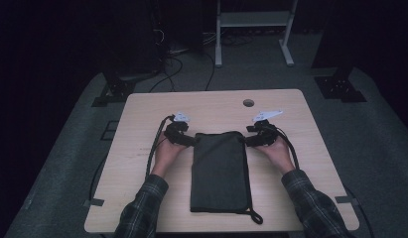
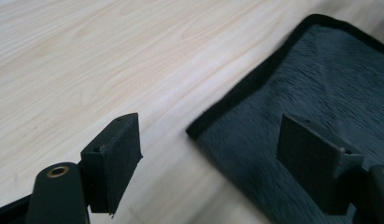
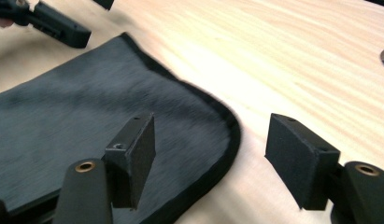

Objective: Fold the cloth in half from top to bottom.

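A dark fabric pouch [image 1: 220, 171] is lying mid-bench, its long axis running from the near edge toward the far one. The left gripper [image 1: 190, 140] and right gripper [image 1: 247, 141] are flanking its two far corners, each straddling its corner with jaws standing apart, pads gripping nothing yet.
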`<state>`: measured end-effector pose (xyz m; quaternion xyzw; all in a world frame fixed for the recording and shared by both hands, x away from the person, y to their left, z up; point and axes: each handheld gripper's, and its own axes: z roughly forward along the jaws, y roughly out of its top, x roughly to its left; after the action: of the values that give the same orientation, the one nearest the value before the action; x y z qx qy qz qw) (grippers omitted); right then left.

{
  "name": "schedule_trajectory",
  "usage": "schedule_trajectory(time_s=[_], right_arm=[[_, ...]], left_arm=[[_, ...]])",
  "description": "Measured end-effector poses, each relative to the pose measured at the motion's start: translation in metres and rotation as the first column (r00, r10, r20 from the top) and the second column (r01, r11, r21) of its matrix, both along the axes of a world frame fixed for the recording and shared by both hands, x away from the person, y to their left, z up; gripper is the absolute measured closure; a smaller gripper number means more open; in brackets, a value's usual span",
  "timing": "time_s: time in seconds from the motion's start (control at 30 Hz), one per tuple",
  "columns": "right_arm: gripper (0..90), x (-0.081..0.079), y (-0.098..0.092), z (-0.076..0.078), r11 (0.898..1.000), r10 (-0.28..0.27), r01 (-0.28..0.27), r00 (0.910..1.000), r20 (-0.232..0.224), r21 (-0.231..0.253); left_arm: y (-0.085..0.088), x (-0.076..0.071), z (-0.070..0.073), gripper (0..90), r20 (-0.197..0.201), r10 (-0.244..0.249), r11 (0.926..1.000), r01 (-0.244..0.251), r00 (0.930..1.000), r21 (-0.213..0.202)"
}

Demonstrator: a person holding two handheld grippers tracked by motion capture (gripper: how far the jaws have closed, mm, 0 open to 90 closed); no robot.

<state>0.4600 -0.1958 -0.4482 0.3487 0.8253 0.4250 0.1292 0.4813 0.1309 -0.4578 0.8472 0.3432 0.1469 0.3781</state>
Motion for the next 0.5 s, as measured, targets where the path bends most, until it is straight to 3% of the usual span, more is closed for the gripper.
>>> schedule_trajectory(time_s=[0.2,0.37,0.5], right_arm=[[32.1,0.017,0.004,-0.010,1.000,-0.022,0.022,0.9995,-0.021,-0.004],[32.2,0.023,0.005,-0.022,0.999,-0.022,0.021,0.9987,-0.046,-0.031],[34.4,0.026,0.008,-0.031,0.999,-0.025,0.022,0.9976,-0.065,-0.042]], left_arm=[[-0.006,0.010,-0.012,23.0,-0.014,0.009,0.9953,-0.008,0.9999,0.096],[-0.002,0.015,-0.013,24.5,-0.011,0.032,0.9960,-0.031,0.9994,0.084],[-0.002,0.018,-0.012,30.5,-0.019,0.015,0.9968,-0.013,0.9997,0.079]])
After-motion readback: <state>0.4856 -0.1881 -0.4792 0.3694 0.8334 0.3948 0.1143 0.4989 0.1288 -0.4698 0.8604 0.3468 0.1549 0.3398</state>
